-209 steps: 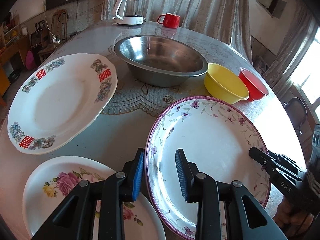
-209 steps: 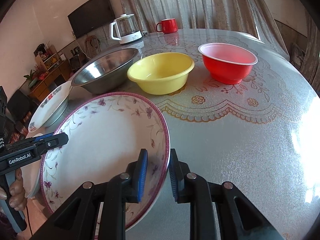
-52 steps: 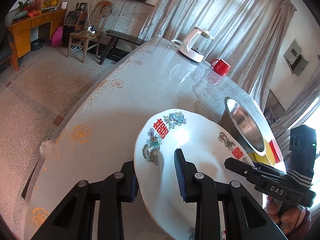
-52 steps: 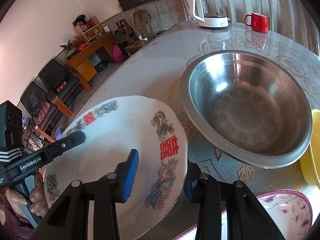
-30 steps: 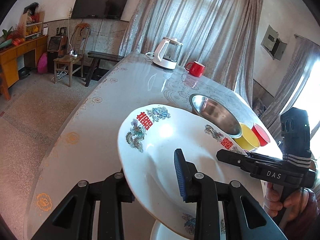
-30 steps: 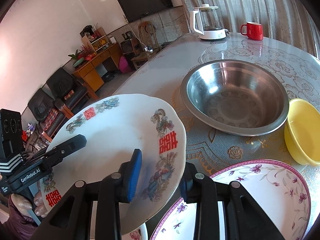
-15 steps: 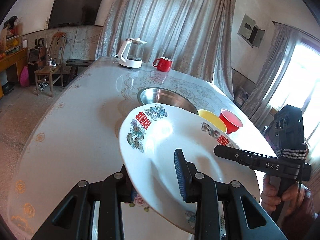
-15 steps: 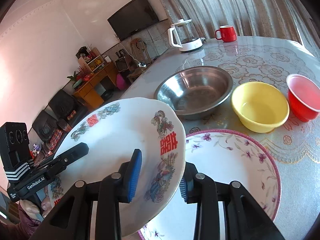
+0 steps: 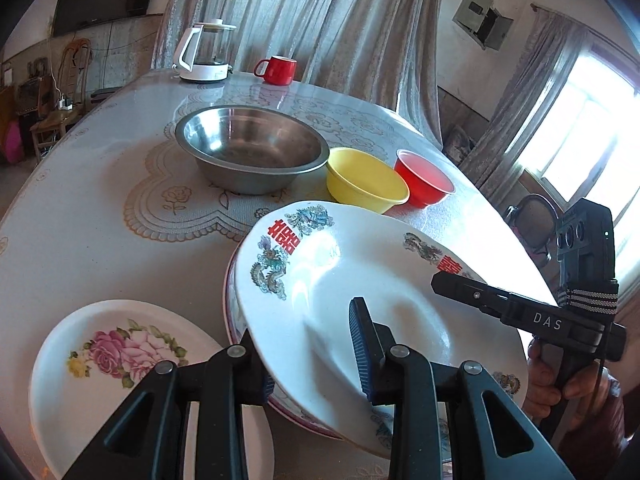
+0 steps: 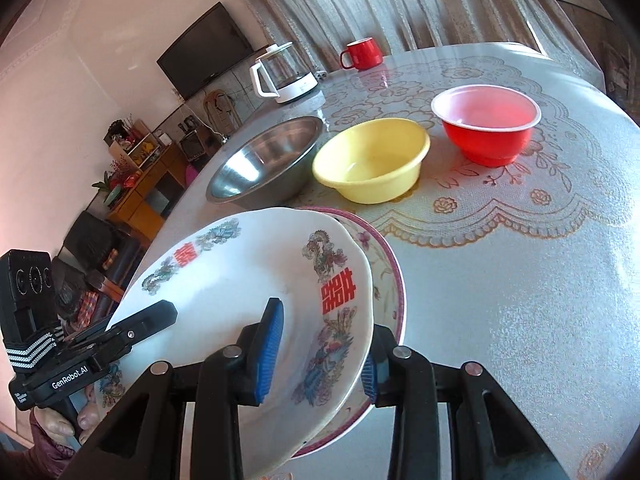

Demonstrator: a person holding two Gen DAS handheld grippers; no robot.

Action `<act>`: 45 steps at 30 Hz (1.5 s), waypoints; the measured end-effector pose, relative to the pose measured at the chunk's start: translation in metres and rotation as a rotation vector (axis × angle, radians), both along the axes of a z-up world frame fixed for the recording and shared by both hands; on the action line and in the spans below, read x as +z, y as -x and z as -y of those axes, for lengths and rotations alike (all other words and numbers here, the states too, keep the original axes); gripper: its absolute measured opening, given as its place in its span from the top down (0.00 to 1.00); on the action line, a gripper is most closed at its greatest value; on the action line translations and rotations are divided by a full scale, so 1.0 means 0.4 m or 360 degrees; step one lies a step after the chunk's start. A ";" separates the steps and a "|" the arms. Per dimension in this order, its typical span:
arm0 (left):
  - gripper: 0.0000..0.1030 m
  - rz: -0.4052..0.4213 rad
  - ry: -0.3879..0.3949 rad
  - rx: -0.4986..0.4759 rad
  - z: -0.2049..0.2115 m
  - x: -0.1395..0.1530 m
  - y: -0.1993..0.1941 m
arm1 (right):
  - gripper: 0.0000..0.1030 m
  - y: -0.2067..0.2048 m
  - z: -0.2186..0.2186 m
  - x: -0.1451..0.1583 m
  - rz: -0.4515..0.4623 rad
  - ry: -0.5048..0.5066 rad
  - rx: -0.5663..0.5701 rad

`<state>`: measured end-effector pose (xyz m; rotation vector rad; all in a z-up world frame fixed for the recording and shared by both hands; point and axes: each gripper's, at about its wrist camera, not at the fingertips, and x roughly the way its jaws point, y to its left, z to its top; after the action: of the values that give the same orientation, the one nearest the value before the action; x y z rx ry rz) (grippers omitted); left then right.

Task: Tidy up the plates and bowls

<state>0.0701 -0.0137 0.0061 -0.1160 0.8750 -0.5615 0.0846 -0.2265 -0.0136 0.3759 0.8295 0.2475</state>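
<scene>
Claws share one load: left claw (image 9: 312,354) and right claw (image 10: 320,350) each clamp opposite rims of the dragon-pattern plate (image 9: 360,280), balancing it tilted just above the purple-rimmed plate (image 10: 386,276), likely for stacking.

Two fisheye views look forward and downward along handheld jaws, close over a round bench (image 9: 100,240). The left wrist view faces across it toward curtains and a window on its right. The right wrist view faces from the opposite side, toward a wall television. Both share the white plate (image 9: 340,280) (image 10: 240,292), steel bowl (image 9: 252,152) (image 10: 268,160), yellow bowl (image 9: 366,180) (image 10: 372,160), and each other's gripper.
</scene>
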 end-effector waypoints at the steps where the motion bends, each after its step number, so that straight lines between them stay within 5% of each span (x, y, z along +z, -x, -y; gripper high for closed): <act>1: 0.69 -0.0008 -0.0007 -0.0007 0.006 -0.005 0.001 | 0.66 -0.001 0.007 -0.004 -0.0002 0.0000 -0.0012; 26: 0.59 -0.0152 -0.0012 0.0062 -0.041 -0.031 0.005 | 0.66 0.035 0.023 -0.028 -0.0036 -0.0029 -0.0017; 45: 0.52 -0.0059 -0.0006 0.0144 -0.068 0.001 0.029 | 0.68 0.109 -0.016 -0.024 0.0048 0.0368 -0.0038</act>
<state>0.0585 0.0135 0.0065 -0.1621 0.9025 -0.4745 0.0412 -0.2201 -0.0232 0.1647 0.8137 0.1327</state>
